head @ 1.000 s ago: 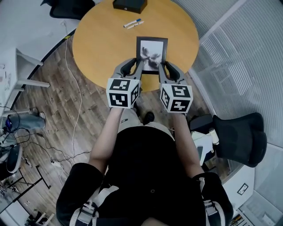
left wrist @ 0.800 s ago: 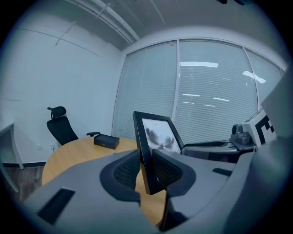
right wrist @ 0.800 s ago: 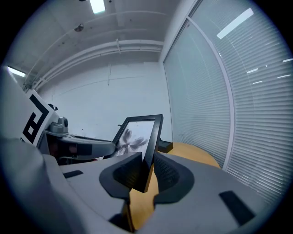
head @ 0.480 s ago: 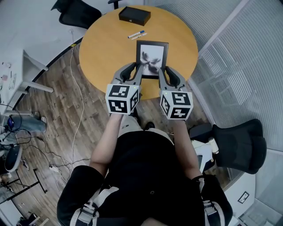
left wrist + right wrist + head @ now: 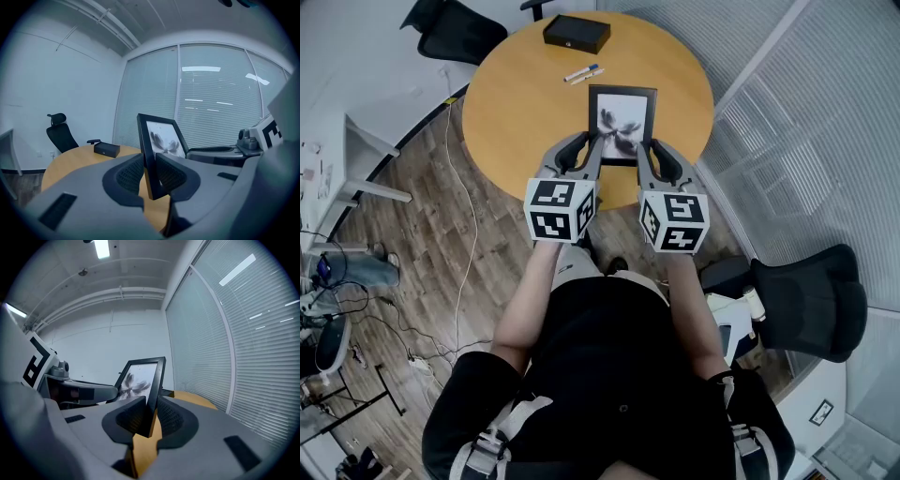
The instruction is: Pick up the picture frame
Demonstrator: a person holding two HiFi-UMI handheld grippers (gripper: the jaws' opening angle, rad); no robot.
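The black picture frame (image 5: 622, 122), holding a grey flower print, hangs tilted over the near part of the round wooden table (image 5: 525, 94). My left gripper (image 5: 592, 150) is shut on the frame's left edge near its lower corner. My right gripper (image 5: 648, 152) holds the right edge, its jaws closing on it. In the left gripper view the frame (image 5: 161, 137) stands upright between the ribbed pads of the left gripper (image 5: 151, 176). In the right gripper view the frame's edge (image 5: 156, 380) sits between the pads of the right gripper (image 5: 149, 417).
A flat black box (image 5: 577, 33) lies at the table's far edge, with two markers (image 5: 583, 73) just in front of it. Black office chairs stand at the far left (image 5: 455, 28) and near right (image 5: 811, 300). A white cable (image 5: 464, 216) trails over the wooden floor.
Both grippers have risen together with the frame held between them, lifting it a little off the table. The grip on both edges is unchanged.
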